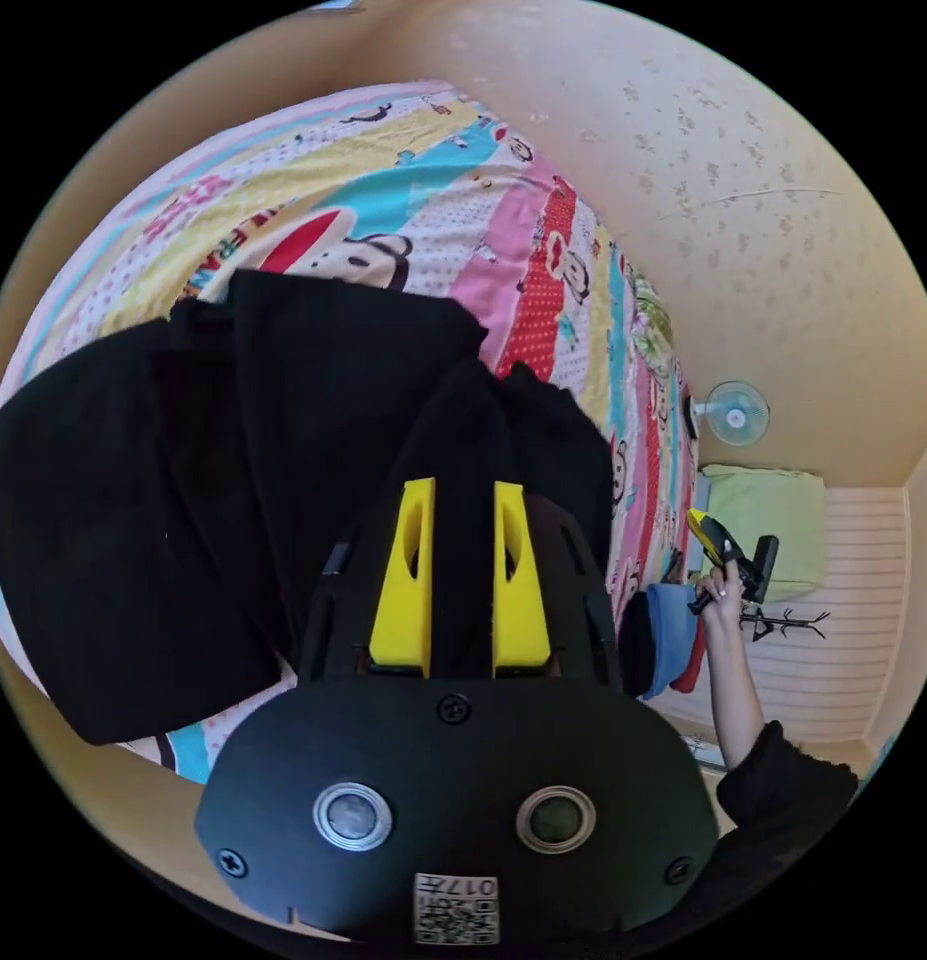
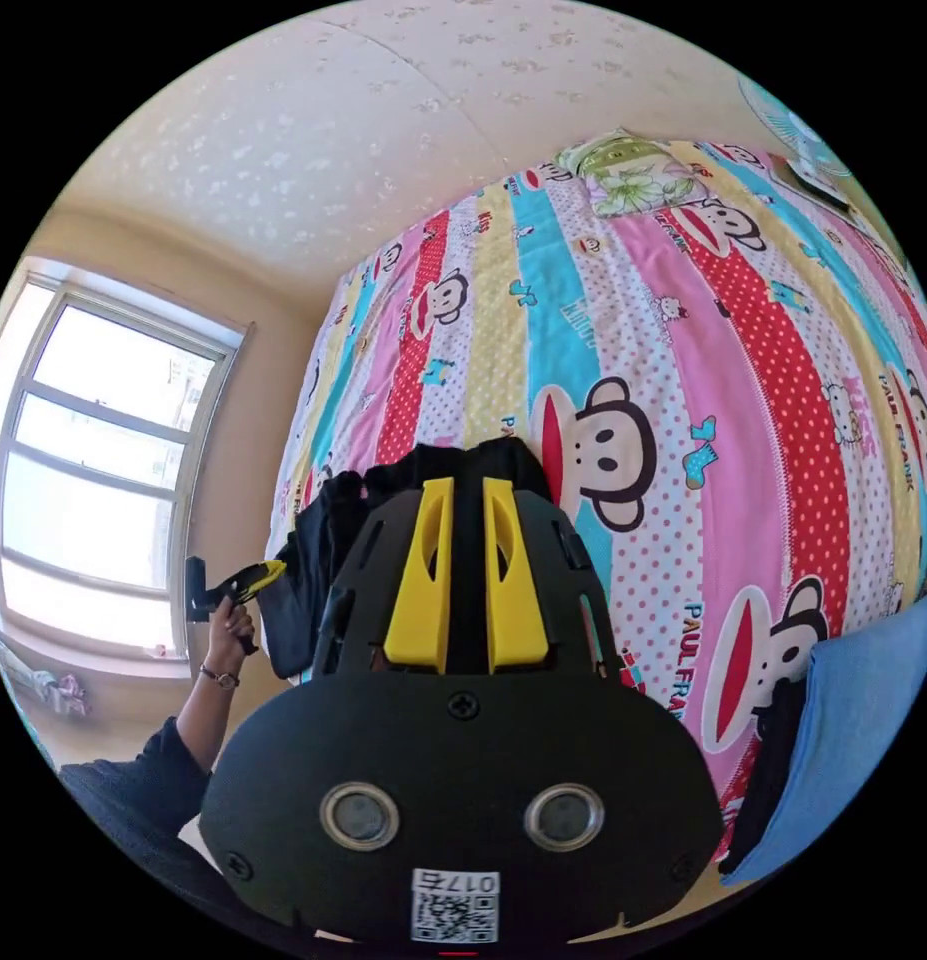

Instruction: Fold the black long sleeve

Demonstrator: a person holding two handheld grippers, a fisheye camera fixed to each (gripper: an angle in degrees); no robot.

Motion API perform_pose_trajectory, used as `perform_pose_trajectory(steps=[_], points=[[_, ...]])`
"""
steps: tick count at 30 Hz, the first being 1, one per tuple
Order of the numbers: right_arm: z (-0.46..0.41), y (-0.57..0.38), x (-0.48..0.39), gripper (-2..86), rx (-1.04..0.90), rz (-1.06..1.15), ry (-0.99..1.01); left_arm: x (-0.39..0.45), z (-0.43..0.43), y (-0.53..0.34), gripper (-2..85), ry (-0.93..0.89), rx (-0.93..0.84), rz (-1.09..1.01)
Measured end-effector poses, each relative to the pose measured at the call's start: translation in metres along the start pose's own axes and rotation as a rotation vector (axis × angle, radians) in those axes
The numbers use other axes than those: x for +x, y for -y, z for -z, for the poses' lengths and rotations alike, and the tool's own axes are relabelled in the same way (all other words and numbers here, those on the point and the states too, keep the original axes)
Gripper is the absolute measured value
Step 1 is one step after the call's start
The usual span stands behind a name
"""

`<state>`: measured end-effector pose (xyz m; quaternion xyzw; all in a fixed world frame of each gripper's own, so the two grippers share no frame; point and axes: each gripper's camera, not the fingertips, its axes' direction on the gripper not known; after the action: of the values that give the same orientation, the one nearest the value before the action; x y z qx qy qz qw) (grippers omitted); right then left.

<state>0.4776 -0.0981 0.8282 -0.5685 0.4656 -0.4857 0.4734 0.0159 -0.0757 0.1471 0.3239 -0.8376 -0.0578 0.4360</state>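
black long sleeve (image 1: 283,450) between left gripper (image 1: 461,500) fingers, over striped bedsheet (image 1: 543,250)

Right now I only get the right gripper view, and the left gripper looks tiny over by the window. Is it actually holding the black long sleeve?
Observer: It looks so. In the left gripper view, the left gripper has cloth of the black long sleeve rising in a peak between its jaws.
Operator: How does the rest of it lie?
Observer: Mostly spread on the striped bedsheet, with one panel overlapping the middle.
Operator: And my right gripper, is it near the cloth?
Observer: No. The right gripper is off beyond the garment, near the stack of folded clothes, touching no black cloth.
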Motion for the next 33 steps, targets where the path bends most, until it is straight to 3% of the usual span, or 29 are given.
perform_pose_trajectory(steps=[2, 4, 7, 10, 12, 14, 16, 19, 22, 25, 27, 29, 33], points=[[-0.042, -0.054, 0.021, 4.7, -0.131, 0.067, -0.05, -0.024, -0.004, -0.04, 9.4, 0.119, -0.021, 0.018], [-0.058, -0.098, 0.042, 5.6, -0.209, 0.072, -0.15, -0.043, 0.015, -0.082, 6.1, 0.126, 0.044, 0.0], [-0.041, -0.158, 0.079, 8.7, -0.196, 0.032, -0.348, -0.067, 0.06, -0.126, 13.3, 0.164, 0.112, 0.082], [-0.036, -0.194, 0.119, 12.5, -0.3, -0.028, -0.444, -0.075, 0.066, -0.135, 16.4, 0.256, -0.003, 0.076], [-0.044, -0.207, 0.147, 12.7, -0.41, -0.089, -0.447, -0.083, 0.037, -0.127, 12.7, 0.325, -0.217, 0.053], [-0.027, -0.194, 0.176, 8.3, -0.438, -0.184, -0.332, -0.072, 0.046, -0.115, 6.5, 0.4, -0.229, -0.009], [0.006, -0.167, 0.193, 5.1, -0.393, -0.225, -0.285, -0.065, 0.068, -0.099, 3.5, 0.407, -0.263, -0.028], [0.076, -0.117, 0.209, 4.2, -0.297, -0.164, -0.432, -0.065, 0.149, -0.073, 3.0, 0.347, -0.2, 0.014], [0.144, -0.079, 0.23, 4.2, -0.191, -0.166, -0.683, -0.082, 0.252, -0.058, 4.0, 0.489, -0.024, 0.068], [0.192, -0.064, 0.226, 6.4, -0.059, -0.129, -0.781, -0.138, 0.321, -0.064, 7.3, 0.619, 0.114, 0.303], [0.2, -0.07, 0.215, 8.5, -0.002, -0.099, -0.768, -0.179, 0.351, -0.081, 12.8, 0.522, 0.181, 0.467], [0.183, -0.088, 0.204, 9.8, -0.031, -0.023, -0.624, -0.193, 0.347, -0.093, 14.0, 0.369, 0.196, 0.498], [0.115, -0.133, 0.215, 11.7, -0.248, 0.029, -0.465, -0.168, 0.255, -0.088, 13.9, 0.087, -0.001, 0.282]])
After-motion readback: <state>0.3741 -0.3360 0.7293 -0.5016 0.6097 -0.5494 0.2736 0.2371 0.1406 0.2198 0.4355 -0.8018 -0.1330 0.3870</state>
